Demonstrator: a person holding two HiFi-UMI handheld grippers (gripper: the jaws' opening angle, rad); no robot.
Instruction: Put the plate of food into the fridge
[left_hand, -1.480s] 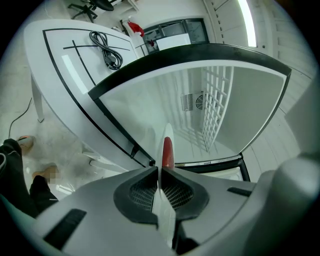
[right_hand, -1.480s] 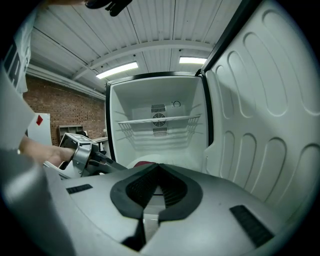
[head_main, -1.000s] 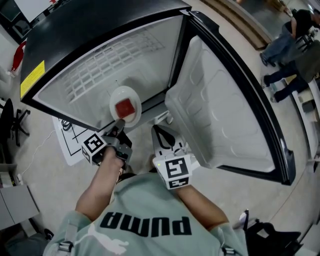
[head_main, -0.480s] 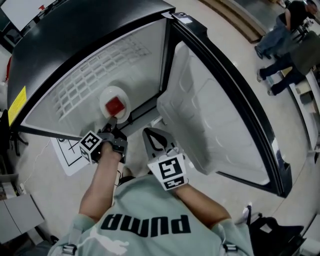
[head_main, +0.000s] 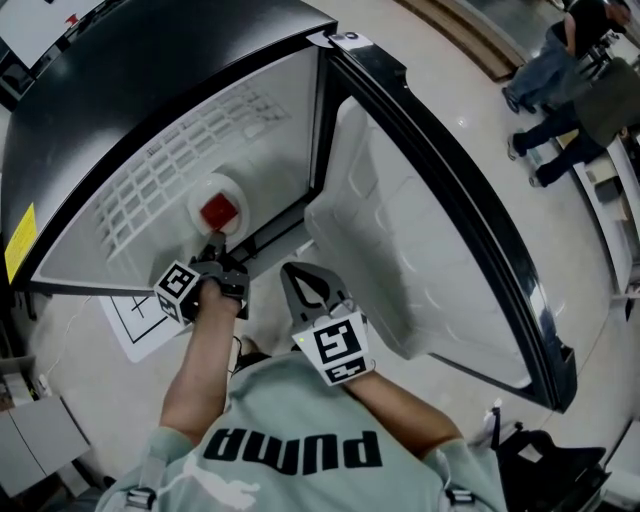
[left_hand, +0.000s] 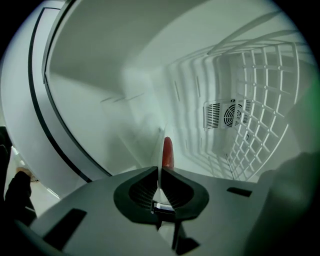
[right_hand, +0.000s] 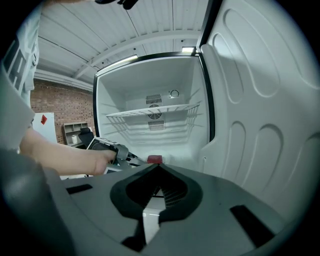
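The left tool (head_main: 213, 247) is clenched on the near rim of the plate (head_main: 200, 196). The plate is just inside the fridge (head_main: 150, 70), below the wire shelf (head_main: 150, 185), with the red food (head_main: 219, 211) on it. I cannot tell whether the plate rests on anything yet. Held by 1 edge only, it could sag at its far side and the food could slide off. Let go this near the front, it could tip out. The right tool (head_main: 305, 287) is closed and empty just beside the door (head_main: 400, 230), which it could bump.
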